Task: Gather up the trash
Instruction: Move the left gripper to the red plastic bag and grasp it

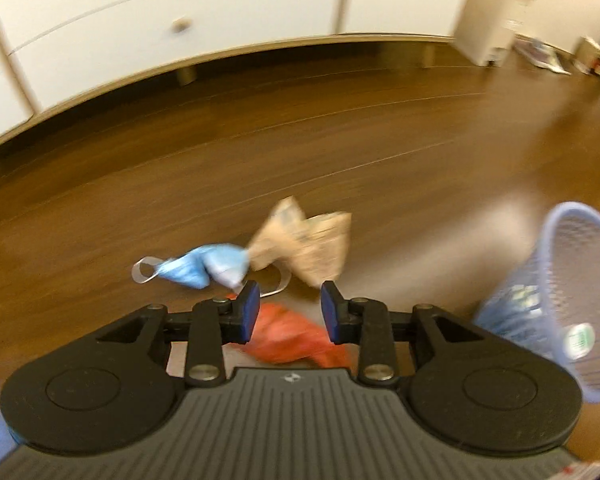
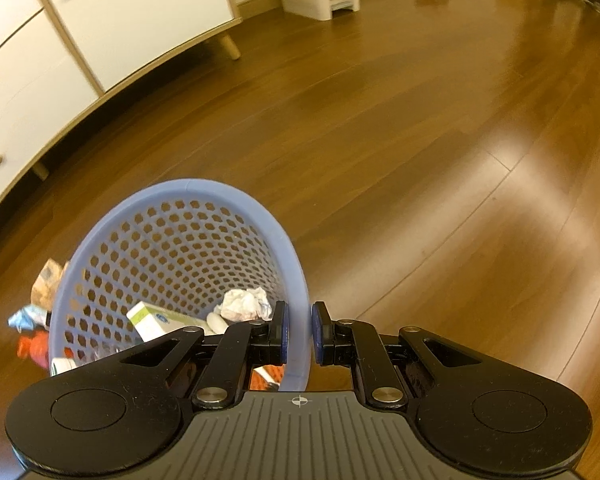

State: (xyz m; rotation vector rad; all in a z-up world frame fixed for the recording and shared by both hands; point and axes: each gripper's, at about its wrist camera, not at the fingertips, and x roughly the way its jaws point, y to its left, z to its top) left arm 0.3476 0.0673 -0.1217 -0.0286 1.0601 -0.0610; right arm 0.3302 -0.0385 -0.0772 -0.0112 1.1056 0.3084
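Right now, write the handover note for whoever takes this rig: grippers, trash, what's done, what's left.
Left gripper: open, empty, hovering over the floor trash.
Right gripper: shut on the rim of the blue mesh basket, which is tilted.
In the basket already: a crumpled white paper, a small white and green box and a few smaller bits.
Still on the wooden floor, left of the basket: a blue face mask, a crumpled tan wrapper, an orange piece.
Left to do: pick up those three with the left gripper and drop them in.
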